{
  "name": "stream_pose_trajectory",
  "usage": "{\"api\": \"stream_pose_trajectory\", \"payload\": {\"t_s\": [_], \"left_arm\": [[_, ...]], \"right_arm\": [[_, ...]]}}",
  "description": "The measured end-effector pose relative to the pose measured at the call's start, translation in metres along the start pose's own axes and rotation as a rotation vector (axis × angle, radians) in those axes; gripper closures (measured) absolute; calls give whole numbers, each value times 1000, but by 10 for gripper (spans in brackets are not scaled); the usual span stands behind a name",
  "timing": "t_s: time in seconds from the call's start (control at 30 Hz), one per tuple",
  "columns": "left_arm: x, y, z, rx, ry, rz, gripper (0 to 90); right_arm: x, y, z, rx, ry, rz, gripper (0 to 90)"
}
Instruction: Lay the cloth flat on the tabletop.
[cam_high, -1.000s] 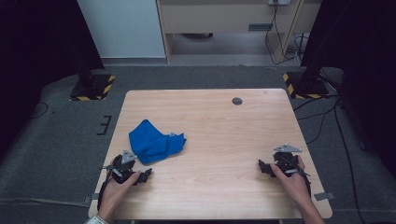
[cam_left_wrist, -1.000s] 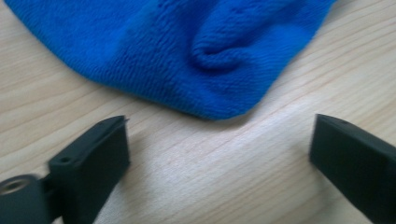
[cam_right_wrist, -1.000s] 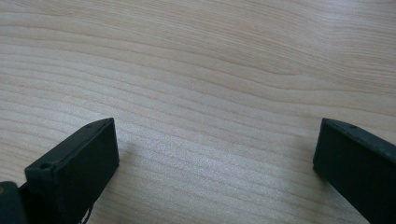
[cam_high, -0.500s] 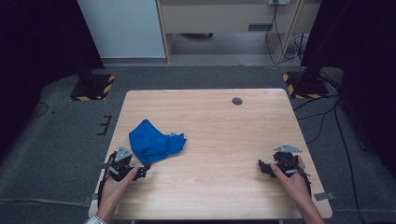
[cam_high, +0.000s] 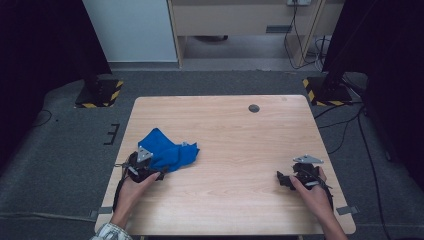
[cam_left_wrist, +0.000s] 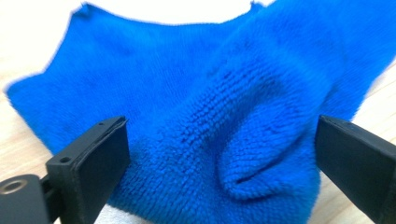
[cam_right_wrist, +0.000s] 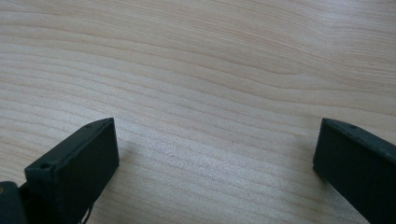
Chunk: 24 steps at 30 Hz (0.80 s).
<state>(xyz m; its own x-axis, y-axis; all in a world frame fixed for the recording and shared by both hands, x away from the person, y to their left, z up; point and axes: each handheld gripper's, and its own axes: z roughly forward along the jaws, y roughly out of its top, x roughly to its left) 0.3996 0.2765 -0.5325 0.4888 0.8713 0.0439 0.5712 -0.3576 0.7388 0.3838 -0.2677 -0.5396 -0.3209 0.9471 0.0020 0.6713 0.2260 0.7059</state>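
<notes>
Blue cloth crumpled, long axis across table, left gripper wide open astride it, right gripper wide open, empty.

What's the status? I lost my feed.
Left gripper open, jaws straddling the crumpled blue cloth. Right gripper open, over bare table. Nothing in the way.

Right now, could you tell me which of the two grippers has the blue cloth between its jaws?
The left gripper: its open jaws straddle the blue cloth; the right gripper faces bare table.
</notes>
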Motion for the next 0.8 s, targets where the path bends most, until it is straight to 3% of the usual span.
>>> {"api": "stream_pose_trajectory", "payload": {"t_s": [0.07,0.13,0.23,0.27,0.3,0.47,0.6,0.8], "left_arm": [[1,-1,3,22,-16,-7,70],[2,-1,3,14,-31,-20,90],[4,-1,0,2,-31,-31,254],[5,-1,-2,-2,-28,-37,333],[7,-1,-3,-4,-23,-41,466],[7,1,-6,6,-5,-48,683],[7,3,-10,-10,-16,-69,737],[2,11,-18,-71,-60,-93,747]], "right_arm": [[0,0,0,0,0,0,5],[0,0,0,0,0,0,5],[0,0,0,0,0,0,5],[0,0,0,0,0,0,5],[0,0,0,0,0,0,5],[0,0,0,-1,0,-2,5],[0,0,0,0,0,0,5],[0,0,0,0,0,0,5]]}}
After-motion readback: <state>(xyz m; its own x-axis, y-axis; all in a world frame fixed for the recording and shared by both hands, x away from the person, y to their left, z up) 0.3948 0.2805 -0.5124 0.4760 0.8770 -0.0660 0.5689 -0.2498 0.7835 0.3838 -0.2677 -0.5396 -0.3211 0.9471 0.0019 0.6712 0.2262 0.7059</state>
